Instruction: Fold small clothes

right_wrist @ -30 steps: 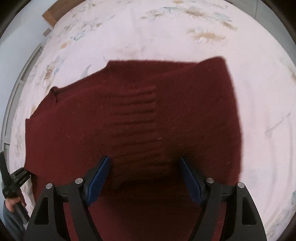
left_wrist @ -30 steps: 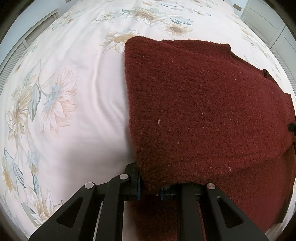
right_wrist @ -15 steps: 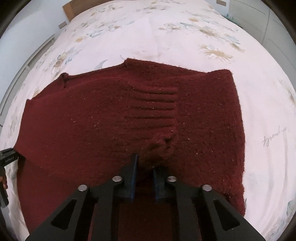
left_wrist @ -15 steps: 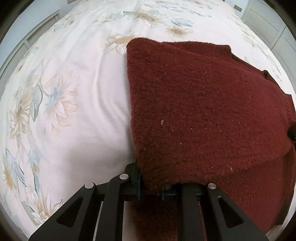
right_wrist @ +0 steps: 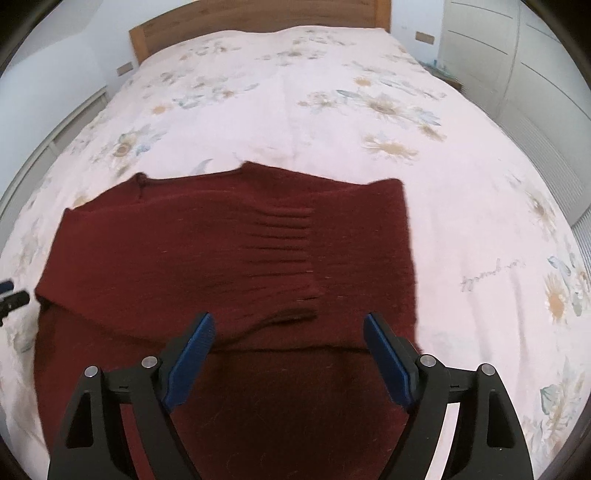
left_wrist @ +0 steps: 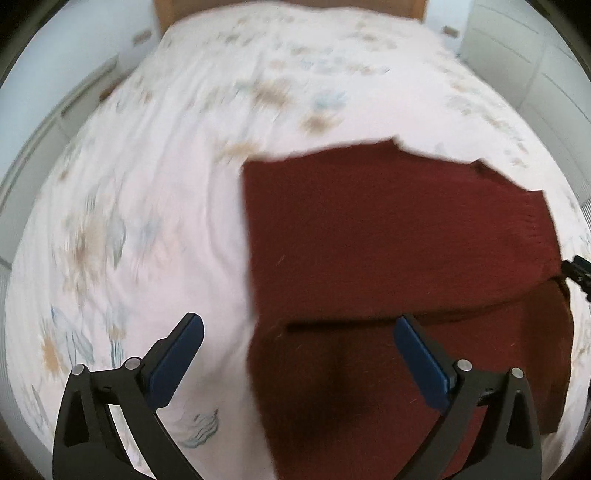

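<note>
A dark red knitted sweater lies on the bed, one part folded over the rest; it also shows in the right wrist view with a ribbed cuff on top. My left gripper is open and empty, raised above the sweater's left edge. My right gripper is open and empty, raised above the fold's near edge. The right gripper's tip shows at the right edge of the left wrist view. The left gripper's tip shows at the left edge of the right wrist view.
The bed has a pale floral cover and a wooden headboard at the far end. White cupboard doors stand to the right. A wall with low panels runs along the left.
Both grippers have let go of the sweater, opened and pulled up and back. The folded part now lies flat on the rest. The left wrist view is blurred by motion.
</note>
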A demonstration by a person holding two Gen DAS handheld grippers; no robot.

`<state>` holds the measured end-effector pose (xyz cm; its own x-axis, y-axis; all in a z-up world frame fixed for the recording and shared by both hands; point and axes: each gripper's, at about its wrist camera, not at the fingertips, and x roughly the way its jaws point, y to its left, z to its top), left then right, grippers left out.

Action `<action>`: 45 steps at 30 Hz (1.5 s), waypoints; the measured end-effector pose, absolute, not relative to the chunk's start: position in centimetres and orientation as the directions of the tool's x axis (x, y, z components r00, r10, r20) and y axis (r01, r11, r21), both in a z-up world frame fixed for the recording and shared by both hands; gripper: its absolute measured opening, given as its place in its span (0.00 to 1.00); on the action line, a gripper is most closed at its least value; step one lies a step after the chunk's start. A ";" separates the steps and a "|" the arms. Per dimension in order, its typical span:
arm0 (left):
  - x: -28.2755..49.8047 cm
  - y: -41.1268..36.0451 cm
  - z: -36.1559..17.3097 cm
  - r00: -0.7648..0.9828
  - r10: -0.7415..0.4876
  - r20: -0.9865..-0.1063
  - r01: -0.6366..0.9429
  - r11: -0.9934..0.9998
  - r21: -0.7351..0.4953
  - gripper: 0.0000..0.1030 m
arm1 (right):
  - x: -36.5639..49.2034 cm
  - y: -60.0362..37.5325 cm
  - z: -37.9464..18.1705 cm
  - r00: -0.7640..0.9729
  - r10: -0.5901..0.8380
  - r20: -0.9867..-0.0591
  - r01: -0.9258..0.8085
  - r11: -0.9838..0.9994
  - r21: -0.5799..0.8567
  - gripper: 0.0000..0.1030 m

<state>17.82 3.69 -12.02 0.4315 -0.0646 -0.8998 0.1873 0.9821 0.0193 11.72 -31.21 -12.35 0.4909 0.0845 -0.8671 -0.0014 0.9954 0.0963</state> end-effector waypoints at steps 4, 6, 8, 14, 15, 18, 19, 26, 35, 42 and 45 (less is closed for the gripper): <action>18.1 -1.0 -11.2 0.506 -0.098 -0.857 0.259 0.965 0.043 0.99 | 12.6 -28.2 -12.3 0.513 0.081 -0.854 -0.058 0.997 0.060 0.82; 18.6 -2.3 -12.4 0.491 -0.120 -0.863 0.277 0.961 0.024 0.99 | 13.1 -26.4 -12.7 0.519 0.070 -0.852 -0.091 0.996 0.026 0.82; 19.1 -4.0 -13.6 0.473 -0.129 -0.871 0.276 0.961 0.008 0.99 | 13.5 -25.3 -13.4 0.517 0.070 -0.853 -0.108 0.994 0.016 0.82; 19.9 -4.5 -17.8 0.428 -0.085 -0.900 0.266 0.963 0.036 0.99 | 14.3 -24.0 -17.6 0.471 0.024 -0.882 -0.115 0.993 -0.034 0.82; 19.8 -4.1 -18.2 0.422 -0.074 -0.904 0.265 0.963 0.045 0.99 | 14.3 -24.5 -17.9 0.477 0.026 -0.879 -0.107 0.994 -0.029 0.82; 19.3 -2.4 -19.3 0.412 -0.080 -0.908 0.280 0.959 0.042 0.99 | 14.0 -26.5 -17.9 0.482 0.009 -0.876 -0.083 0.996 -0.036 0.82; 19.3 -1.8 -19.4 0.411 -0.098 -0.906 0.281 0.959 0.023 0.99 | 14.0 -27.1 -17.9 0.481 0.003 -0.877 -0.075 0.996 -0.038 0.82; 19.1 1.9 -19.5 0.383 -0.162 -0.910 0.226 0.971 -0.078 0.99 | 13.3 -32.0 -18.1 0.461 -0.004 -0.887 0.016 1.000 0.004 0.99; 13.6 4.2 -11.9 0.462 -0.185 -0.867 0.209 0.973 -0.097 0.99 | 5.8 -35.0 -12.7 0.508 0.050 -0.860 -0.004 0.998 0.055 0.99; 7.3 7.4 -11.6 0.403 -0.169 -0.900 0.160 0.981 -0.113 0.99 | -1.4 -36.4 -12.9 0.474 0.053 -0.879 0.040 0.996 0.082 0.99; 4.5 8.2 -12.4 0.380 -0.139 -0.915 0.117 0.988 -0.101 0.99 | -3.9 -36.7 -14.1 0.443 0.060 -0.894 0.067 0.993 0.100 0.99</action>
